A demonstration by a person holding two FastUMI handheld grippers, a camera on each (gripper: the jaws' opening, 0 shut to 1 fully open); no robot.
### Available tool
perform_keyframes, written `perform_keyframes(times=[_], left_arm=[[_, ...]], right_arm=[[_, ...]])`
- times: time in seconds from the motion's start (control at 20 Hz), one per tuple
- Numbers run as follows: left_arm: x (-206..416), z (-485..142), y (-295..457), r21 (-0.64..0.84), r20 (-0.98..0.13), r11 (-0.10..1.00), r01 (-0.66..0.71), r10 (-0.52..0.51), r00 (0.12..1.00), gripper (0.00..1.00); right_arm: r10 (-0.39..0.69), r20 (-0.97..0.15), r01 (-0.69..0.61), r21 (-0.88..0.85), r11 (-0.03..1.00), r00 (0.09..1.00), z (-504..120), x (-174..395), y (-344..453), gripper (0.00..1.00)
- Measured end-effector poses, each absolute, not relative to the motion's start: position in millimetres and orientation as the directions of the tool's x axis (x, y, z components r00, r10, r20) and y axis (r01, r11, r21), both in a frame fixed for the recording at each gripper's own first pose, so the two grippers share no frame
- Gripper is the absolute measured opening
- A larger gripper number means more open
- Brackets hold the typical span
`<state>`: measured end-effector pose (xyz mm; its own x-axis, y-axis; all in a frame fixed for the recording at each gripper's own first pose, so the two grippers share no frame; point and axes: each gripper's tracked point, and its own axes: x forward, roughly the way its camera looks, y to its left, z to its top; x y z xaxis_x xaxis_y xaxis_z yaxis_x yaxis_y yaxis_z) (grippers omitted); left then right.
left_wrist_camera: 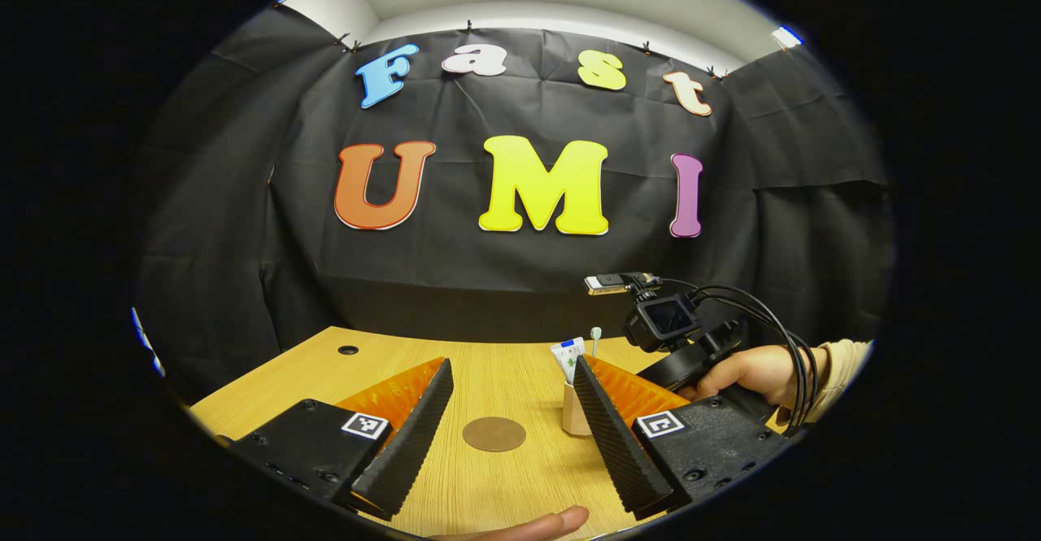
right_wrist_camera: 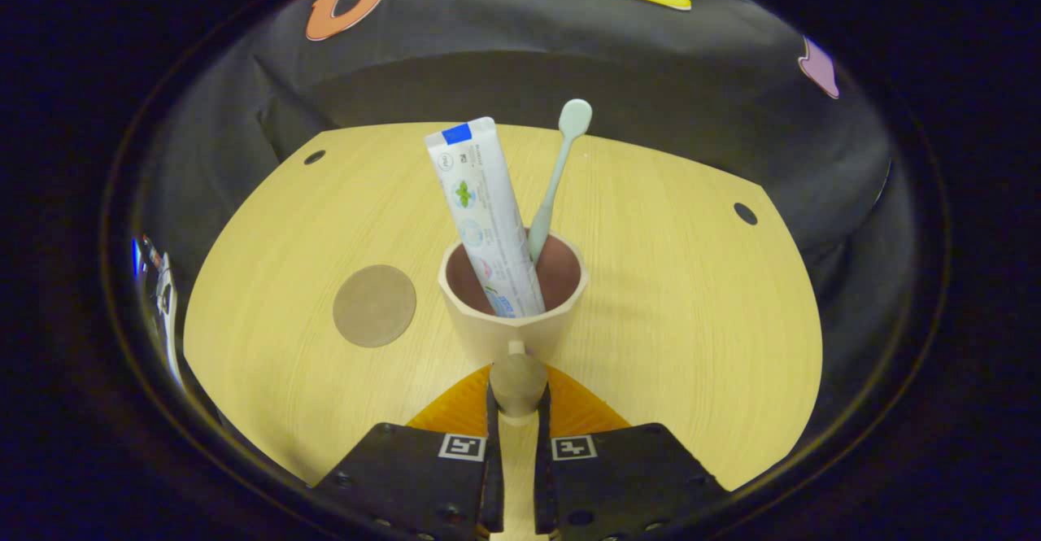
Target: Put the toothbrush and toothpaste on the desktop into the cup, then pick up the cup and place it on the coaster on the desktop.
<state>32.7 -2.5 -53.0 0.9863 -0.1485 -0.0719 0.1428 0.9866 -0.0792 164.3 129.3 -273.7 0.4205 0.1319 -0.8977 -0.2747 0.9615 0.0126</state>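
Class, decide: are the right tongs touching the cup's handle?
Touching. In the right gripper view, the right tongs are clamped on the cup's handle, one finger on each side.

We see the left gripper [left_wrist_camera: 504, 435] as two black blocks, each dotted with small screws and bearing a square black-and-white marker on top, with ribbed wedge-shaped fingers [left_wrist_camera: 407, 443]. The right gripper [right_wrist_camera: 517, 411] has the same black blocks, screws and square markers. In the left gripper view it carries a small black camera [left_wrist_camera: 663, 317] with a bundle of black cables [left_wrist_camera: 793, 354] looping over the hand [left_wrist_camera: 744, 374], and we note a beige sleeve [left_wrist_camera: 842, 362] at the wrist.
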Motion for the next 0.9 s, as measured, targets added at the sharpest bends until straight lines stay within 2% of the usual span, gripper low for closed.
perform_keyframes(times=[0.6,0.9], left_arm=[[37.0,-62.0,-5.1,-0.082,-0.094,0.986,0.148,-0.156,0.983,0.95],[36.5,-59.2,-8.9,-0.088,-0.086,0.983,0.163,-0.171,0.982,0.95]], right_arm=[[0.091,-0.924,-0.245,-0.003,0.970,0.372,-284.8,172.8,124.4,0.16],[0.049,-0.931,-0.238,-0.041,0.970,0.363,-281.5,186.2,116.7,0.26]])
